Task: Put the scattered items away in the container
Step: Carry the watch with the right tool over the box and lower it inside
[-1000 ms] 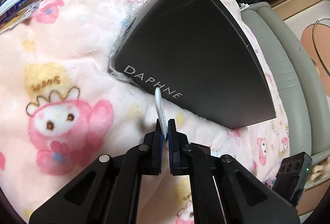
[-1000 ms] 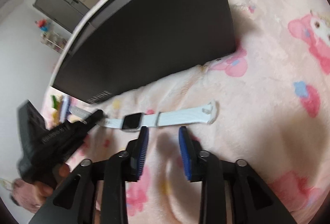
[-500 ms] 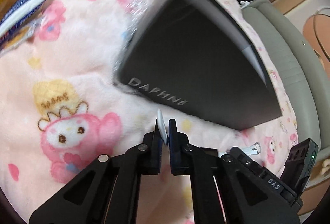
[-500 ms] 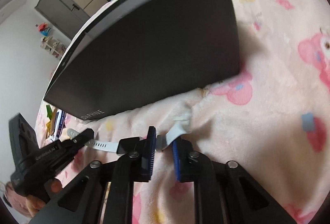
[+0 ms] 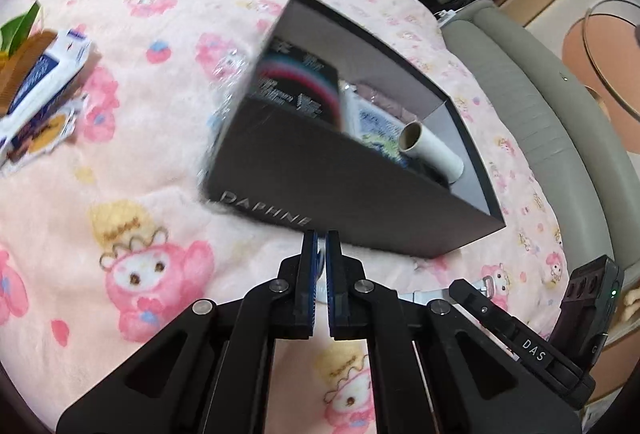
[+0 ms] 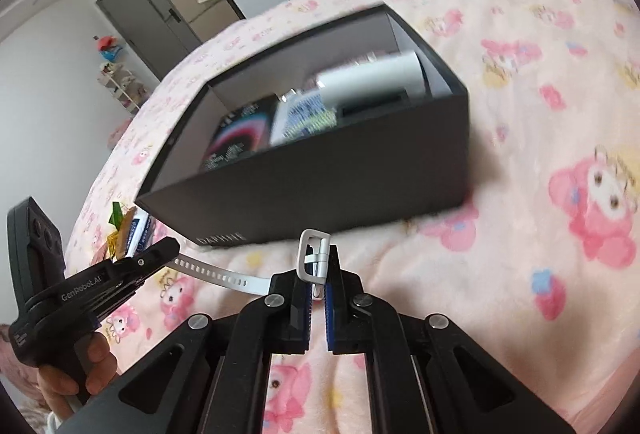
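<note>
Here, two tongs [image 6: 318, 274] clamped on one watch [image 6: 224, 276], one box [image 6: 320, 186]

A: What colours are on the bed?
B: The blanket [image 5: 160, 138] is pale pink, patterned with pink cartoon bunnies. The box [image 6: 320, 186] is matte black; the watch strap [image 6: 224, 276] is white with a silver buckle.

Ahead of my tongs the black box [image 5: 320, 178] reads "DAPHNE"; my left gripper [image 6: 160, 254] reads "GenRobot.AI", my right gripper [image 5: 464, 288] "DAS".
</note>
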